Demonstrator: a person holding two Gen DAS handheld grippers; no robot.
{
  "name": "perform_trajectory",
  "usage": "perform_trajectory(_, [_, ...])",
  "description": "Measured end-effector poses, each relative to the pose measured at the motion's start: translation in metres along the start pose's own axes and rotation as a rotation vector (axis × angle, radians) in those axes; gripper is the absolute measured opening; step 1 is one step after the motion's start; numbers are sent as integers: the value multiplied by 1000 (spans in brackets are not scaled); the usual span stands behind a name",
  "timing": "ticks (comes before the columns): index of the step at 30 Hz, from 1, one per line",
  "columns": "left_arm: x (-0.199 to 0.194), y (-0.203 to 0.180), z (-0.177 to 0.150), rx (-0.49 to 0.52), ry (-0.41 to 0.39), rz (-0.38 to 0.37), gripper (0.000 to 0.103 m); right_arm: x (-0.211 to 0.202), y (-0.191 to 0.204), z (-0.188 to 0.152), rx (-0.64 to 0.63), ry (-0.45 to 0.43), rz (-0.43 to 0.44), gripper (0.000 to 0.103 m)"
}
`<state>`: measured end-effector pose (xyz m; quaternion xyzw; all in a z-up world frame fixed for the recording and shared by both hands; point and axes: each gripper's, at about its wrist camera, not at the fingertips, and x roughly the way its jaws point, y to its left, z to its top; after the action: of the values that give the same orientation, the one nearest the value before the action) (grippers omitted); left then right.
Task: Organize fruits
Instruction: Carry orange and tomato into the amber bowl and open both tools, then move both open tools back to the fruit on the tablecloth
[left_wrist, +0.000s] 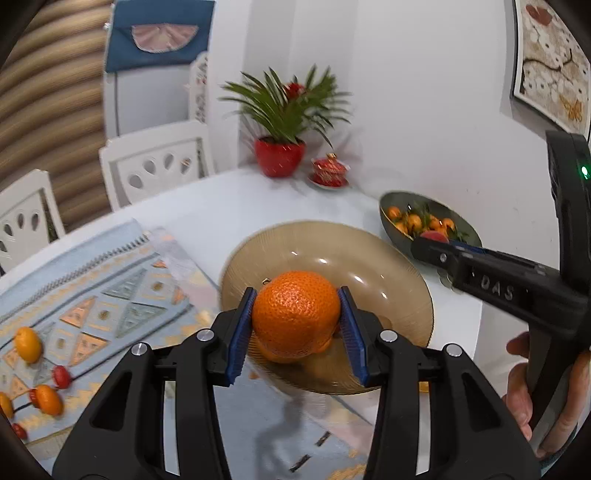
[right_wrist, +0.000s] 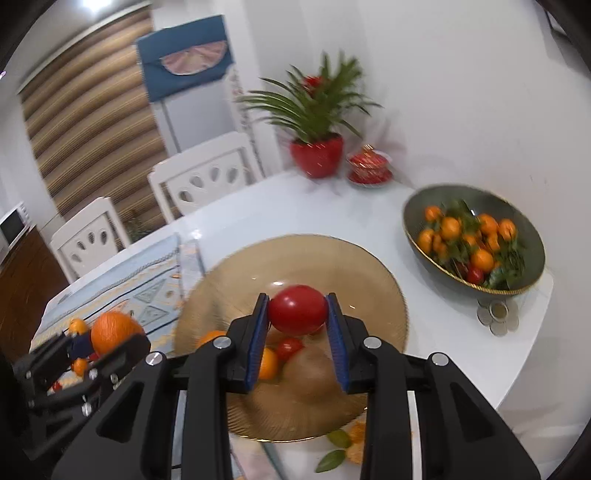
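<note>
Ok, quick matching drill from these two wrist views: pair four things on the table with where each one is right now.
Things:
1. big orange
2. red tomato
3. coins
4. small oranges with leaves

Places:
A. in the dark green bowl
B. between the right gripper fingers, over the amber plate
C. on the white table, beside the green bowl
D. between the left gripper fingers

Pairs: 1-D, 2-B, 3-C, 4-A

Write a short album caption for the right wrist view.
Right tool carries a red fruit above the amber plate.
</note>
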<state>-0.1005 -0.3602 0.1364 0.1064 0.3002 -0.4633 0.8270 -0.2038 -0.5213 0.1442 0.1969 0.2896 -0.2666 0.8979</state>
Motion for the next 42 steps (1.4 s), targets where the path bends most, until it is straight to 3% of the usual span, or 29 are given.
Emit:
perform_trajectory(11, [51,-19,-20,30,103,-63,44,39,-30,-11,50,81,-66,30])
perform_trajectory(26, [77,-25,-31,46,158,-93,44,73,-51,-22,103,159,-95,30])
perform_trajectory(32, [79,-25,-32,43,152,-96,46,79,-53,-24,109,174,-106,32])
perform_trajectory(34, [74,-24,-30,40,128,-86,62,78,-55,-25,119,177,-109,48])
perform_trajectory(42, [36,-2,-16,16,49,-87,65,58,-47,-23,116,144,-89,48])
